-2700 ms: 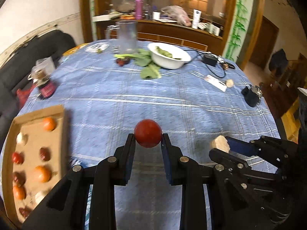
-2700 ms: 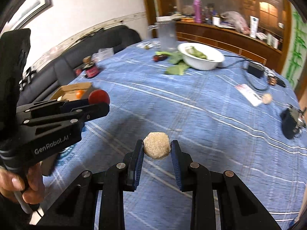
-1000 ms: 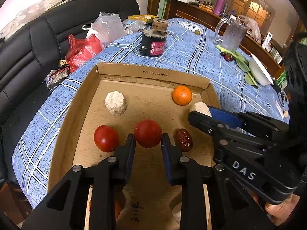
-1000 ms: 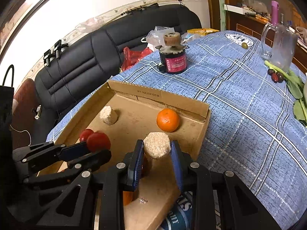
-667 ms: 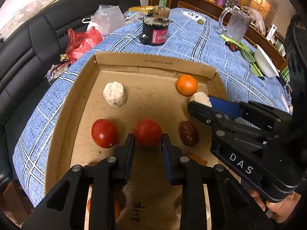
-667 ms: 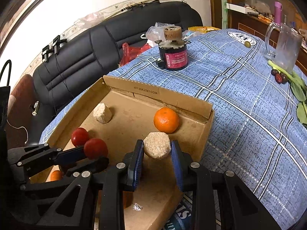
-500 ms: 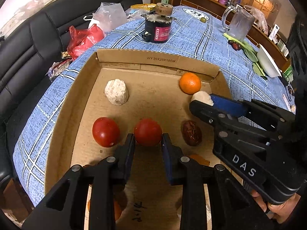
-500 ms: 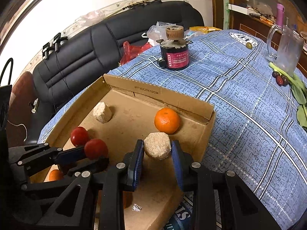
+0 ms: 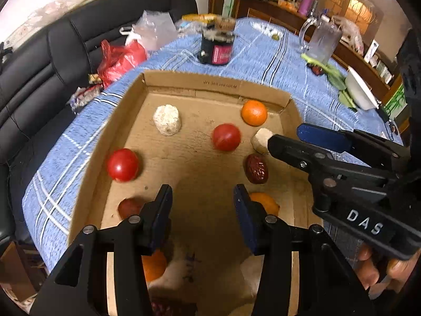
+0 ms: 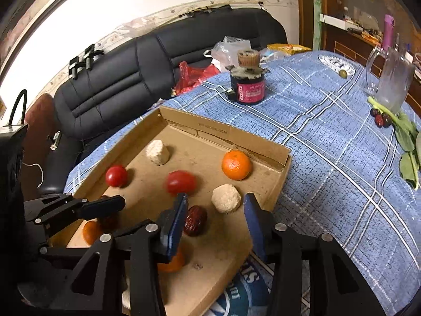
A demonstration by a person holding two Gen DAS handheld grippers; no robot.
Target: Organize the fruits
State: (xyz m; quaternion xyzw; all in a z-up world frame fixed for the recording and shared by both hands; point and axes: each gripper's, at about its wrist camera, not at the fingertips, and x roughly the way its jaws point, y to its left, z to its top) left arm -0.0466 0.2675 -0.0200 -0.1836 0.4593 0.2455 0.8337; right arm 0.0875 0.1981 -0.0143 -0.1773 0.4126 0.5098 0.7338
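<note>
Both grippers, left gripper and right gripper, are gaping wide and empty, leaving tomato and pale lump sitting spaced apart inside the cardboard tray, presumably sorted.

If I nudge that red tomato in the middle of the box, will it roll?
Probably: the tomato is round and smooth, lying loose on the box's flat floor. Its skin looks glossy, so perhaps slippery. The walls should stop it.

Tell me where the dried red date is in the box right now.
In the left wrist view the dried red date lies on the cardboard box floor, right of centre, just below the beige lump and above an orange.
</note>
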